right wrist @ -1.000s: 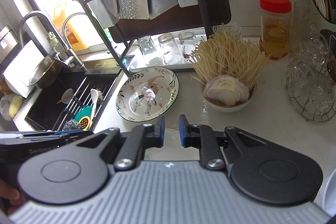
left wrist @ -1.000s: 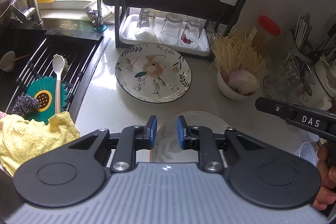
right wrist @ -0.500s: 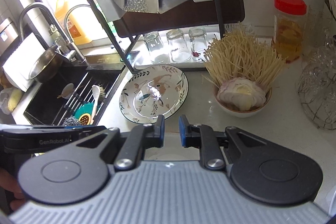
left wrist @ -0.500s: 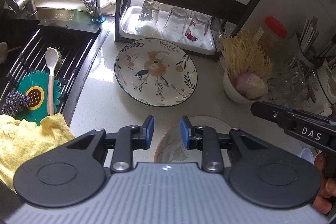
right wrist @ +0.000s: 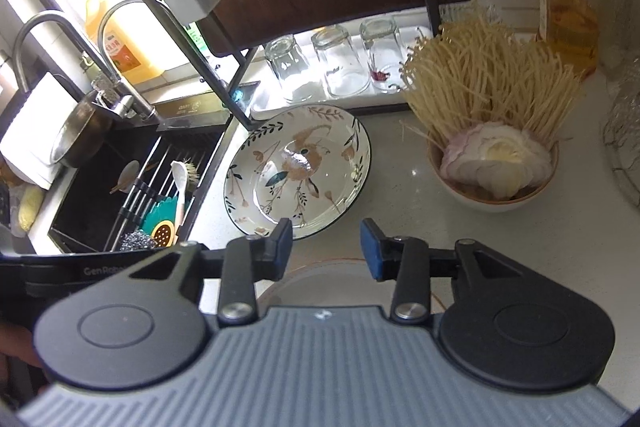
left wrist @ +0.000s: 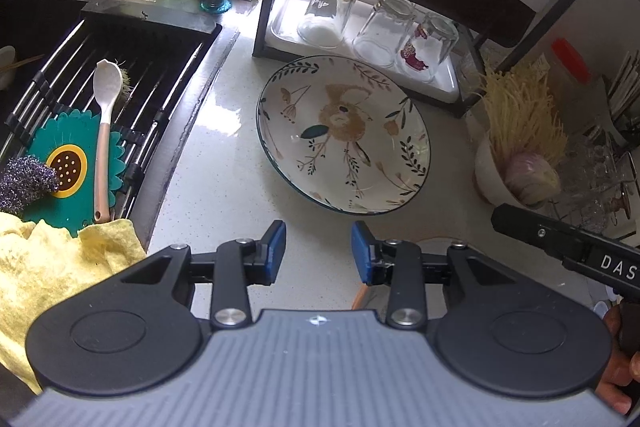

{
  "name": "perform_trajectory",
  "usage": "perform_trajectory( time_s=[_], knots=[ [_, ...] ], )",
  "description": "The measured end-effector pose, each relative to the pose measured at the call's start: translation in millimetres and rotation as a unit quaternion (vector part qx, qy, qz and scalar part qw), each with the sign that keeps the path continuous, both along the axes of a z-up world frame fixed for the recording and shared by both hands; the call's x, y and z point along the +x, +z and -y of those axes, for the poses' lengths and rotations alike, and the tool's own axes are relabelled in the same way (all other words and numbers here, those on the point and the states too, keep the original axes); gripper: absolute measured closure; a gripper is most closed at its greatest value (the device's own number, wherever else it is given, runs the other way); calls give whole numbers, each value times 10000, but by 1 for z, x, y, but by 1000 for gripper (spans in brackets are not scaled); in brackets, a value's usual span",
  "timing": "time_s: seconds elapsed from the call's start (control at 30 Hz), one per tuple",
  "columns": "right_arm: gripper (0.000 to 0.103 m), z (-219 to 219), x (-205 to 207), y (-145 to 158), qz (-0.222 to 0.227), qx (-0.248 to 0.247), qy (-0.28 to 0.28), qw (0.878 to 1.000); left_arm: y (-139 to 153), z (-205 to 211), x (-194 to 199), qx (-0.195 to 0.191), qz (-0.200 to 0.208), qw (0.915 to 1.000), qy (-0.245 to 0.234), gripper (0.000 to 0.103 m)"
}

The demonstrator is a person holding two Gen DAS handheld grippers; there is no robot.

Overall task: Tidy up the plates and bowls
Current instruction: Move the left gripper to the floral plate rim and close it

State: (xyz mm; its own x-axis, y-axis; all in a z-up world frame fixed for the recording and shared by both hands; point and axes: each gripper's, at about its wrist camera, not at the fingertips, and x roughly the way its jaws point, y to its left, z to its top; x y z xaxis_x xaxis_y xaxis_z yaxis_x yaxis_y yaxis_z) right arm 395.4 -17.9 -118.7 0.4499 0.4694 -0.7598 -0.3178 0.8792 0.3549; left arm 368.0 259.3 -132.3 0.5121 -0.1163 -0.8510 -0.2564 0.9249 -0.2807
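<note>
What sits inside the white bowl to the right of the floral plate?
The white bowl holds a bundle of pale enoki mushrooms and a cut purple onion; anything beneath them is covered.

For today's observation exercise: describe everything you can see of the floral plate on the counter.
The floral plate is round and shallow, glossy white like glazed ceramic, with a thin dark rim. Dark leaf sprigs ring its border and a tan flower fills the centre. It is empty and lies flat on the pale counter, between the sink and a bowl of noodles, just in front of the glass tray. Neither gripper touches it.
</note>
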Motion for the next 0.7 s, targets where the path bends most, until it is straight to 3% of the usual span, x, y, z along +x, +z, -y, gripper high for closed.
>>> perform_trajectory(
  time_s=[0.7],
  knots=[
    [62, -39, 53, -60, -531, -258, -441, 9973, -49, -47, 69, -252, -42, 9995, 202, 62]
  ],
)
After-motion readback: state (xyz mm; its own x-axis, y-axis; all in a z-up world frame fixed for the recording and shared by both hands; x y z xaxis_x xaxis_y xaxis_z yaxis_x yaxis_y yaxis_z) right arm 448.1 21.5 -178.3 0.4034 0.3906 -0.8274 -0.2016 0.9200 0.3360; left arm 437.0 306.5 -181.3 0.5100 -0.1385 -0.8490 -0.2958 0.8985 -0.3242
